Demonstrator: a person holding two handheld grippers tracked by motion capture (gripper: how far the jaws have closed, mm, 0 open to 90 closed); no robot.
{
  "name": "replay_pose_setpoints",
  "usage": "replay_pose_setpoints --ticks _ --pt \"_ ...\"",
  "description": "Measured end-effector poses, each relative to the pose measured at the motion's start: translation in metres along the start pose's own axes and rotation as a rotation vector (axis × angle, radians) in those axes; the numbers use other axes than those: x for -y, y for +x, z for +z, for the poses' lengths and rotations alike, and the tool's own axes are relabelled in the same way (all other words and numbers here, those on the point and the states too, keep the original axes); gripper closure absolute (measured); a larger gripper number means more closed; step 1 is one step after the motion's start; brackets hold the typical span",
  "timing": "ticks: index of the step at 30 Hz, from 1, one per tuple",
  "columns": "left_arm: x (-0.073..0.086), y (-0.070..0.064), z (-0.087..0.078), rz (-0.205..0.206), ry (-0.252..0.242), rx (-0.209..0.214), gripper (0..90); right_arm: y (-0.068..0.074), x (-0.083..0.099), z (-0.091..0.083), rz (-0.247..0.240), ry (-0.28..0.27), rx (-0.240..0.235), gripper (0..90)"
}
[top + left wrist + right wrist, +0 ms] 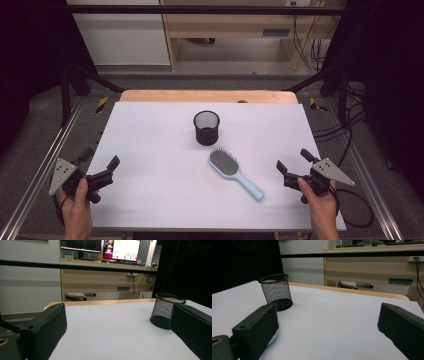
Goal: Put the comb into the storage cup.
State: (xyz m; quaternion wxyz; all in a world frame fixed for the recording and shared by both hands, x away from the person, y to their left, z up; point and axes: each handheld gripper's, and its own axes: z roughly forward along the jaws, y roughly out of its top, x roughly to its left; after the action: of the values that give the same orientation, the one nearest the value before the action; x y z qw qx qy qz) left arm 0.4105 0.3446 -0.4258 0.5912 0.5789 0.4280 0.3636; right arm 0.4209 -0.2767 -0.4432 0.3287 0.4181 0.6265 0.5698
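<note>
I see the hairbrush [233,171] lying flat on the white table [150,190], a little right of centre and toward my near edge. Its long axis runs diagonally: the oval bristle head points to about 10 o'clock, the pale blue handle trails to about 4 o'clock, bristles up. The black mesh cup [206,127] stands upright just beyond the head, at roughly 11 o'clock from it, close but apart.

My left gripper [102,168] sits at the left edge of the table, at about 9 o'clock from the brush and well apart from it. My hand [76,207] wraps the grip from below and the jaws aim toward 2 o'clock, spread wide with nothing between them. In the left gripper view the cup shows just past the right-hand jaw.

My right gripper [294,161] rests at the right edge, near the handle end of the brush, at about 3 o'clock from it. My other hand [320,202] holds it low, jaws aimed toward 10 o'clock, also wide apart and empty. In the right gripper view the cup stands above the left-hand jaw.
</note>
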Motion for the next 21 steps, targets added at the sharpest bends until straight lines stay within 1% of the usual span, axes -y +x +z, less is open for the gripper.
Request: replay_pose_setpoints --ticks 3,4,7,8,12,13,17,19,21 --pt "0.000 0.000 0.000 0.000 0.000 0.000 1.1 -0.001 0.000 -0.001 0.006 0.003 0.007 3.1" --pt "0.000 0.000 0.000 0.001 -0.001 0.000 1.0 -0.001 -0.001 -0.001 0.010 0.001 0.019 3.1" --pt "0.000 0.000 0.000 0.001 0.001 0.000 1.0 -0.001 -0.001 -0.002 0.009 0.000 0.028 3.2" --pt "0.000 0.000 0.000 0.001 0.002 0.001 1.0 -0.002 -0.001 -0.002 0.010 0.003 0.041 3.4" --pt "0.000 0.000 0.000 0.002 0.005 0.001 1.0 -0.001 -0.003 -0.003 0.022 0.009 0.052 4.3" --pt "0.001 0.000 0.001 0.002 0.005 0.001 1.0 0.000 -0.003 -0.003 0.029 0.009 0.051 4.5" --pt "0.001 -0.001 0.001 0.003 0.009 0.003 1.0 0.005 -0.006 -0.002 0.028 0.028 0.036 6.4" --pt "0.001 -0.001 0.002 0.004 0.012 0.004 1.0 0.010 -0.008 -0.001 0.027 0.047 0.021 6.8" --pt "0.002 -0.001 0.002 0.004 0.015 0.003 1.0 0.015 -0.011 0.000 0.020 0.080 0.009 6.9"
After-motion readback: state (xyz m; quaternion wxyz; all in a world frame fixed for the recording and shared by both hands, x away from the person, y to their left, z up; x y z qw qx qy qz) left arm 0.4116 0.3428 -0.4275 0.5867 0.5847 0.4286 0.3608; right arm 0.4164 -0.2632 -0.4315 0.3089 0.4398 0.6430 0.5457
